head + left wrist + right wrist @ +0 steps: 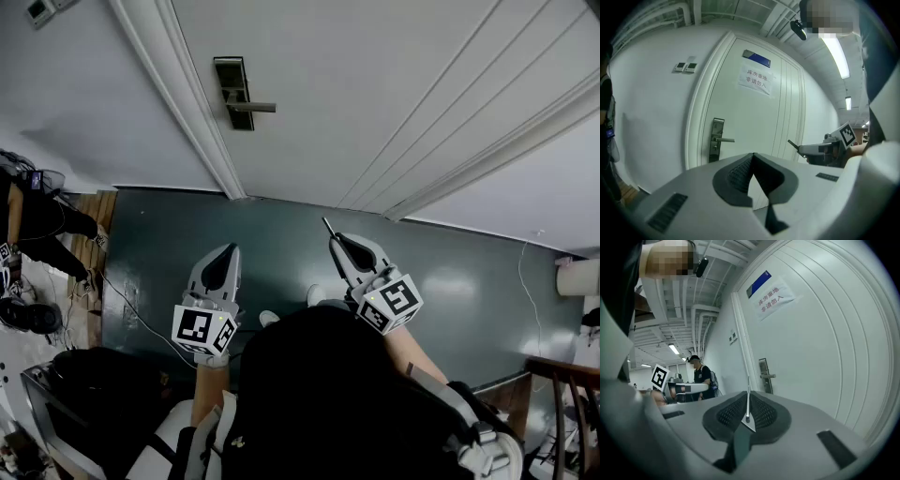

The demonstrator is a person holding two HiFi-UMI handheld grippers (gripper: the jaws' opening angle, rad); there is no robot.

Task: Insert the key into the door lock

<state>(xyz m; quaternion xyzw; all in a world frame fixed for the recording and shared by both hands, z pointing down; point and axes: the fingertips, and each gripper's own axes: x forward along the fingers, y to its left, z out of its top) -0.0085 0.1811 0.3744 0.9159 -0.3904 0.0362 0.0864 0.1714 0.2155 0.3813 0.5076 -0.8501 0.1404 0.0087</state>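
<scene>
We pinch the key [748, 401] in the right gripper [338, 241]; the left gripper [227, 250] is closed, empty. We should square the key to the lock [232, 92] first.

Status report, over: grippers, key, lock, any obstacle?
Right gripper shut on key. Left gripper shut, empty. Door lock ahead, not yet reached. Nothing in between.

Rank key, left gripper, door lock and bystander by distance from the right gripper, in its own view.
1. Key, in its jaws.
2. Left gripper, at left.
3. Door lock, ahead on the door.
4. Bystander, beyond the frame, left.
</scene>
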